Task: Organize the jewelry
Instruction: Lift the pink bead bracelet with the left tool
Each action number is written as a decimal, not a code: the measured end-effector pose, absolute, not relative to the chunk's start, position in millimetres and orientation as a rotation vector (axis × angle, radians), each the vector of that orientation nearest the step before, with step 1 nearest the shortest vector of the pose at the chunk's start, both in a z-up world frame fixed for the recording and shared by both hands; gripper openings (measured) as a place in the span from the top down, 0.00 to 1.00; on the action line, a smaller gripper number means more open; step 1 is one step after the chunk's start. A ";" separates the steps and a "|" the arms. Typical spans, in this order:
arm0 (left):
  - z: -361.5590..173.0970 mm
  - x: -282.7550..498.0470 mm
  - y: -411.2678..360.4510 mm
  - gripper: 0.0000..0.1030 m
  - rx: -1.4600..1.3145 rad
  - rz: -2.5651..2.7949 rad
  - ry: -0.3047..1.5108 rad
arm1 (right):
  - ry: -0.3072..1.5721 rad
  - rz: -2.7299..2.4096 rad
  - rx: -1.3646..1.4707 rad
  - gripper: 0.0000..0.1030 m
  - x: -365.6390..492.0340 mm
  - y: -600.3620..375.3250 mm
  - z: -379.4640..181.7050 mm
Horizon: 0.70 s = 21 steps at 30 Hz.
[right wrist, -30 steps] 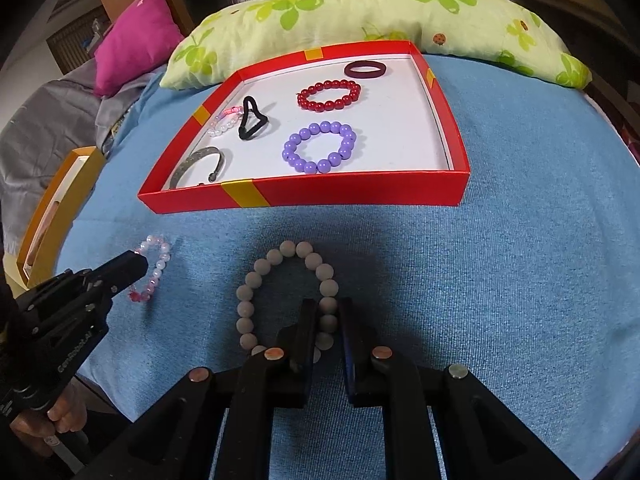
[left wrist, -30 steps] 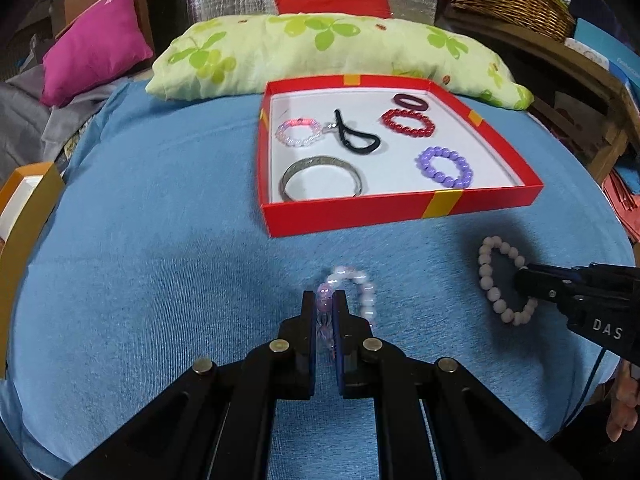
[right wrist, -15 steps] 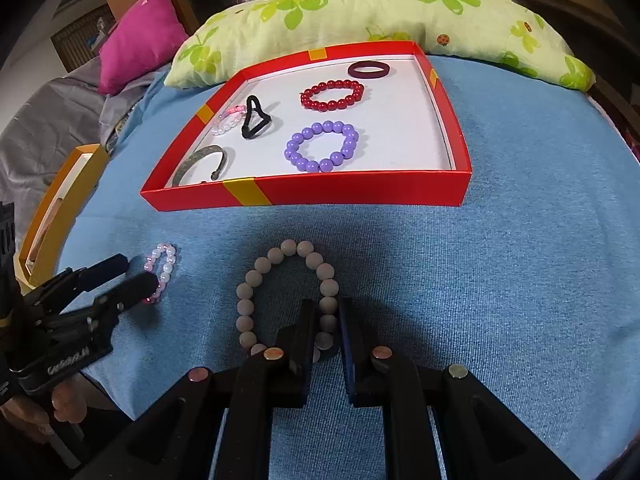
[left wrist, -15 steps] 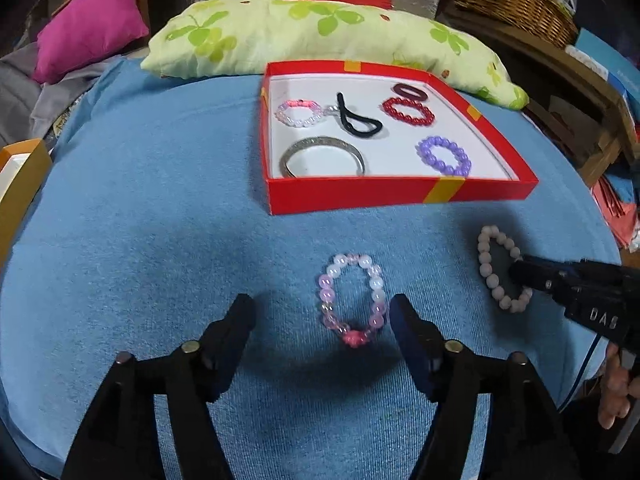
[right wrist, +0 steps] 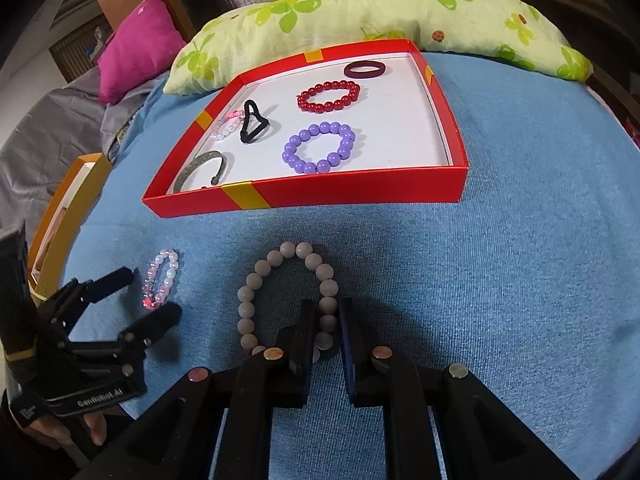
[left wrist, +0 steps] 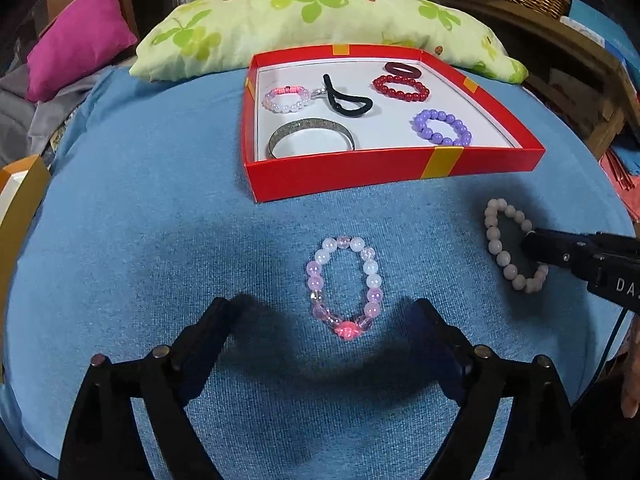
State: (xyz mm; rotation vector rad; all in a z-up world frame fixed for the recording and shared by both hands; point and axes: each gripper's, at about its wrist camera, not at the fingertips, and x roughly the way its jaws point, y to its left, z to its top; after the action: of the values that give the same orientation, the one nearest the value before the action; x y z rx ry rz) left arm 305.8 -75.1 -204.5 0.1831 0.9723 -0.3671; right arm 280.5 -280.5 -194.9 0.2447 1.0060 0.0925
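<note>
The blue knit cloth surface (left wrist: 160,208), which may be a bed or a cushion since its edges are not clear, carries everything. At its far side a green leaf-print pillow (left wrist: 320,24) lies against the shallow red cardboard box with a white floor (left wrist: 392,168), which serves as the collecting tray. Inside it lie a silver metal bangle (left wrist: 312,138), a purple bead bracelet (left wrist: 442,128), a red bead bracelet (left wrist: 400,87), a dark maroon band (left wrist: 402,69), a black elastic hair tie (left wrist: 346,98) and a small pink-and-white bead bracelet (left wrist: 286,98), spaced apart, apparently so that each stays separate.

Two pieces remain outside, on the cloth in front of the box. The left hand-held gripper (left wrist: 324,320) has its jaws opening, spread wide on either side of the pink-and-clear glass bead bracelet (left wrist: 344,284), whose beads they do not touch; the bracelet lies flat and free. The right hand-held gripper (right wrist: 326,316) is pressed together, pinching the near-right strand of the pale grey matte bead bracelet (right wrist: 280,292), the rest of the loop resting on the cloth. That grip suits lifting it into the box.
</note>
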 end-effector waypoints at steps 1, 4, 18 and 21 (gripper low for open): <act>-204.1 306.7 -74.3 0.11 0.179 -0.369 0.978 | 1.006 0.093 0.248 0.85 280.6 -280.8 -194.9; -203.0 306.8 -75.9 0.11 0.199 -0.364 0.988 | 1.009 0.092 0.251 0.85 281.0 -280.7 -194.8; -192.2 303.4 -69.9 0.38 0.150 -0.365 0.944 | 1.010 0.093 0.246 0.85 280.7 -280.3 -194.4; -194.7 304.8 -71.1 0.44 0.151 -0.355 0.950 | 1.008 0.094 0.238 0.85 280.9 -279.6 -194.6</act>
State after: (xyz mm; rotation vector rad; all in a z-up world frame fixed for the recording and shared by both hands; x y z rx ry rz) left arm 304.8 -71.1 -194.7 0.1506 0.9500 -0.3548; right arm 280.9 -279.6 -194.6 0.2379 1.0075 0.0943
